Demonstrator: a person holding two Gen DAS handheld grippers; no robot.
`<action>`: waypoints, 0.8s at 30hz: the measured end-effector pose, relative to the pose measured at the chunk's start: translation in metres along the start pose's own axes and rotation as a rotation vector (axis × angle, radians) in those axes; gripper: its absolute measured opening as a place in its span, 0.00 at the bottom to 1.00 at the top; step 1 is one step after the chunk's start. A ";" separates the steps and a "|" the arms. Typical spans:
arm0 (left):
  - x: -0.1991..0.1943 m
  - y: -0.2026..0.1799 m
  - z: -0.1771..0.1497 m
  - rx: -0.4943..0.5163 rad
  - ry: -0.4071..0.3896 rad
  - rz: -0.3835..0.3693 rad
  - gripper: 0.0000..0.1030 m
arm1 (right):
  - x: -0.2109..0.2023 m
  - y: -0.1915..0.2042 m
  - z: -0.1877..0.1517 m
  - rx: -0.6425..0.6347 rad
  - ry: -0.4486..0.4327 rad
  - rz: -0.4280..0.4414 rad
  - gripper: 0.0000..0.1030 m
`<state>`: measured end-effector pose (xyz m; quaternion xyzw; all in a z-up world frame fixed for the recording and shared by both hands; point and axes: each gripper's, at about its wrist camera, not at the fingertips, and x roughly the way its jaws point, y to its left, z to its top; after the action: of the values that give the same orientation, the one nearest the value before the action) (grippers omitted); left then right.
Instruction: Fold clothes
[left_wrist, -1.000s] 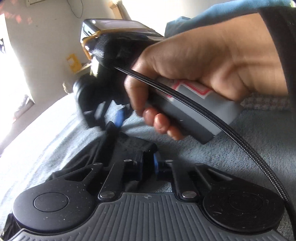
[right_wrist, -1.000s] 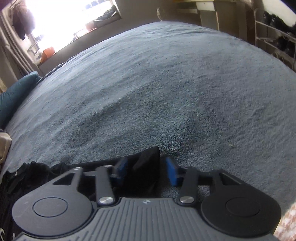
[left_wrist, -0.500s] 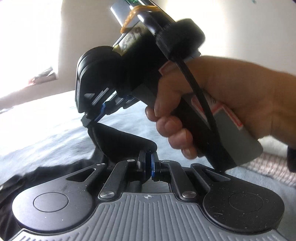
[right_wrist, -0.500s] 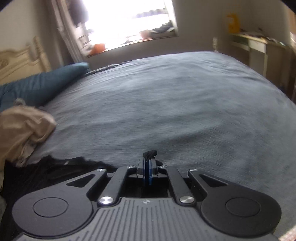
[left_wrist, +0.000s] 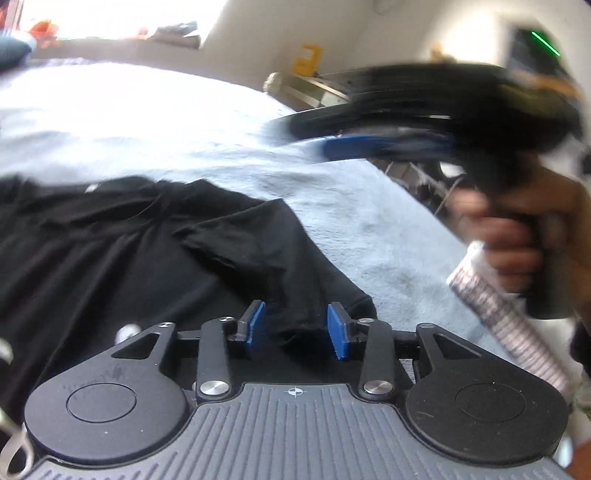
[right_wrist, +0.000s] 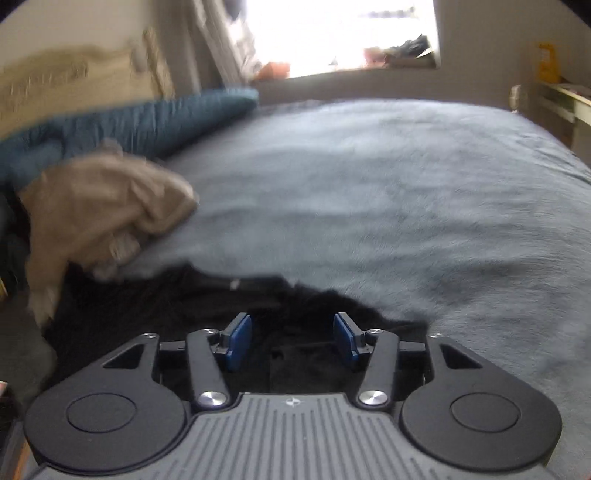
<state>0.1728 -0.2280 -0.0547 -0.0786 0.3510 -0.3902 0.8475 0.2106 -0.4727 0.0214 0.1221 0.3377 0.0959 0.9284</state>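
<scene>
A black garment (left_wrist: 140, 251) lies spread on the grey bed cover (left_wrist: 369, 221), one sleeve folded over its body. My left gripper (left_wrist: 295, 326) hovers at its near edge with jaws opening; a fold of black cloth sits between the blue pads (left_wrist: 255, 325) but they do not press it. In the right wrist view the same black garment (right_wrist: 207, 306) lies under my right gripper (right_wrist: 291, 338), whose jaws are opening with cloth below and nothing pinched. The right gripper's body (left_wrist: 424, 122) shows blurred at the upper right of the left view, held by a hand (left_wrist: 517, 240).
A beige garment (right_wrist: 99, 206) lies crumpled at the left beside a teal pillow (right_wrist: 147, 118) near the headboard. The grey bed cover (right_wrist: 388, 184) stretches toward a bright window. Shelving stands past the bed's right edge (right_wrist: 554, 96).
Both grippers were shut on the black cloth half a second ago and have opened, letting it drop onto the bed. Both hands swung sideways; the right gripper rose.
</scene>
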 end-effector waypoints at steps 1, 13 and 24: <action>-0.003 0.005 0.001 -0.015 -0.002 0.004 0.37 | -0.025 -0.008 0.000 0.049 -0.037 0.015 0.51; -0.005 0.045 0.011 -0.115 0.008 0.086 0.42 | -0.302 0.006 -0.056 0.160 -0.224 0.110 0.68; 0.050 0.064 0.055 -0.216 -0.016 0.225 0.43 | -0.077 0.043 -0.135 -0.249 -0.007 -0.130 0.52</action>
<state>0.2700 -0.2276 -0.0665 -0.1327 0.3910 -0.2523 0.8751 0.0608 -0.4303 -0.0194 -0.0160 0.3273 0.0765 0.9417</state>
